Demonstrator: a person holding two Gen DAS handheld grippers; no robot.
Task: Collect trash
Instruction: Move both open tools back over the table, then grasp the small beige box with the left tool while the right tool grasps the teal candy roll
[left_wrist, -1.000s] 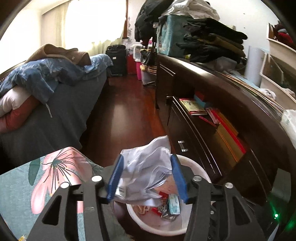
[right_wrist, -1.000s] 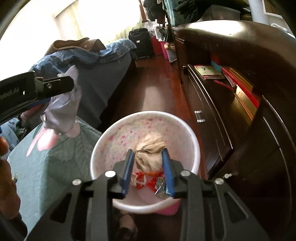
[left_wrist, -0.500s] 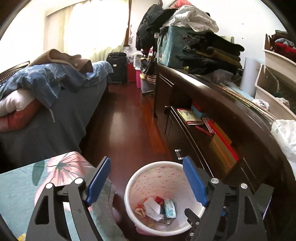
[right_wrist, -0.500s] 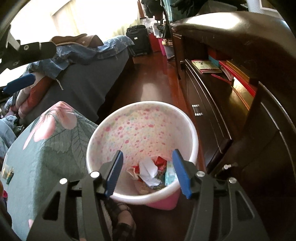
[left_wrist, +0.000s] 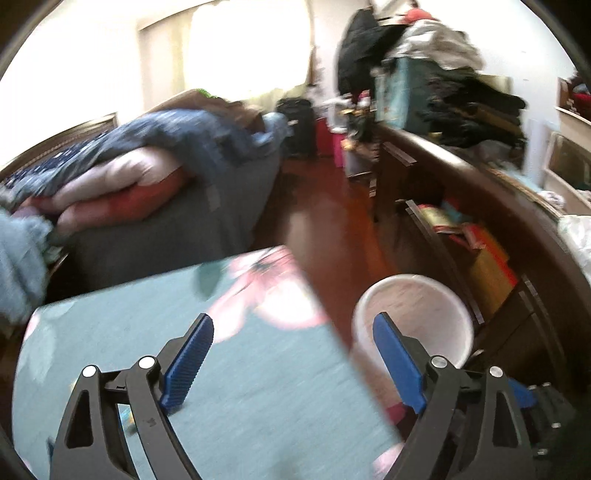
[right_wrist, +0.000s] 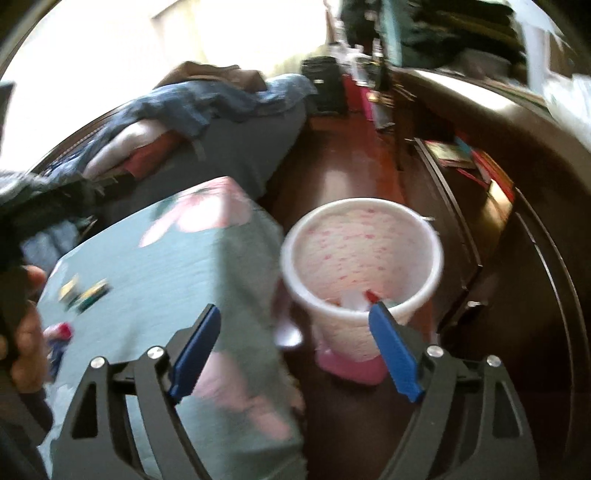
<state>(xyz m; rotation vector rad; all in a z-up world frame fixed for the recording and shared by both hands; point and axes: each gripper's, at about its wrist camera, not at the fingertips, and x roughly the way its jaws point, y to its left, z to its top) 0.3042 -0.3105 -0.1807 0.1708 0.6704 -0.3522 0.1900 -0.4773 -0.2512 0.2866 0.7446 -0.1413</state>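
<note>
A white bin with pink spots (right_wrist: 360, 254) stands on the wood floor beside a teal flowered table; it also shows in the left wrist view (left_wrist: 413, 317). Crumpled paper and wrappers (right_wrist: 356, 299) lie at its bottom. My left gripper (left_wrist: 293, 358) is open and empty above the table cloth (left_wrist: 229, 369). My right gripper (right_wrist: 295, 345) is open and empty over the table's edge, left of the bin. Small wrappers (right_wrist: 85, 293) and a red piece (right_wrist: 61, 330) lie on the cloth at the left. Both views are blurred.
A dark wooden cabinet (left_wrist: 480, 206) with books on its shelf runs along the right. A bed with piled bedding (left_wrist: 147, 173) is on the left. The person's hand (right_wrist: 26, 343) is at the left edge of the right wrist view.
Both grippers have opened and dropped their trash into the bin, then swung left and up, away from the bin and over the table.
</note>
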